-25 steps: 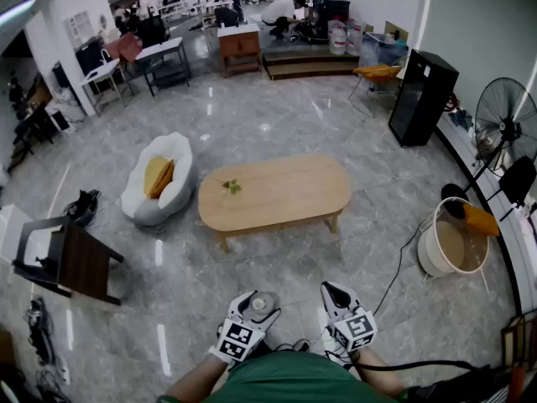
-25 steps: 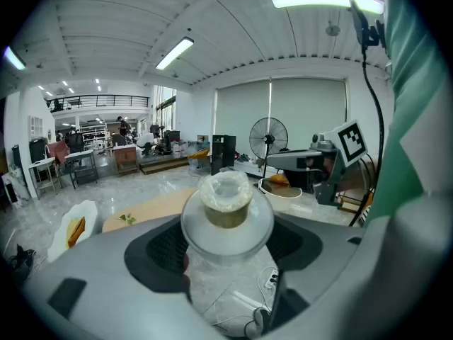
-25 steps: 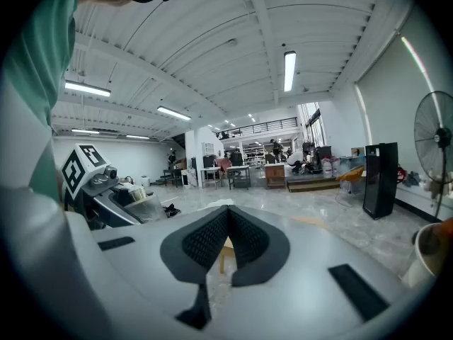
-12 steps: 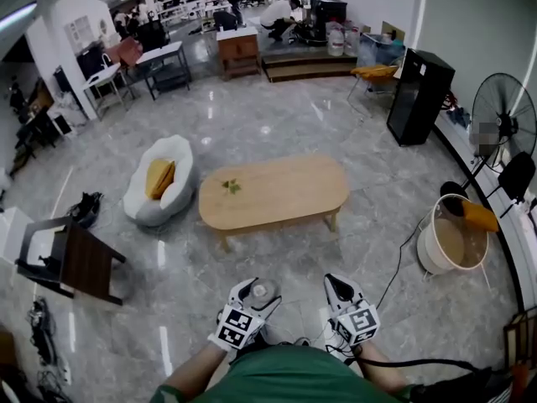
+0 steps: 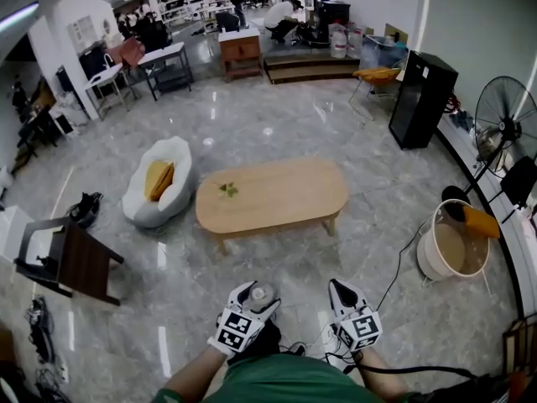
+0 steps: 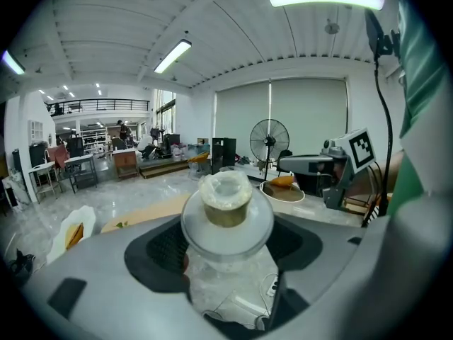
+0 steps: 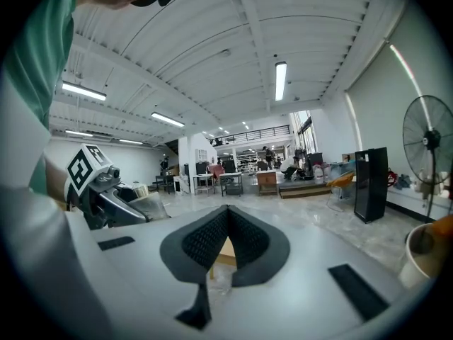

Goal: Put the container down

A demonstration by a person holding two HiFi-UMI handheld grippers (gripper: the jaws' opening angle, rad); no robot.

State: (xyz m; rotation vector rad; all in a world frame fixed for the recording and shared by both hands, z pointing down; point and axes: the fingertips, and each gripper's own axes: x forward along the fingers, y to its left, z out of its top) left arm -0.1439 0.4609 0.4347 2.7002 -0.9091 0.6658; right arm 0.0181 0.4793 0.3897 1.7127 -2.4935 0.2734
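the left gripper (image 5: 254, 300) sits low in the head view, at about 6 o'clock, just in front of the person's green shirt (image 5: 277, 382). its jaws are pinching a clear plastic container (image 5: 261, 293), held in the air above the grey marble floor (image 5: 277, 133). in the left gripper view the container (image 6: 226, 212) fills the gap between the jaws, its round rim facing the camera, with something brown and pale inside. the right gripper (image 5: 339, 290) is just beside it, toward 3 o'clock, not touching it. in the right gripper view its black jaw pads (image 7: 212, 239) are pressed together at the tips with nothing between them. an oval wooden coffee table (image 5: 273, 193) stands at 12 o'clock from the grippers, well apart. a white beanbag chair (image 5: 158, 180) with a yellow cushion lies at 10 o'clock, a pale bucket (image 5: 453, 243) at 2 o'clock, and beyond it a standing fan (image 5: 503, 126).
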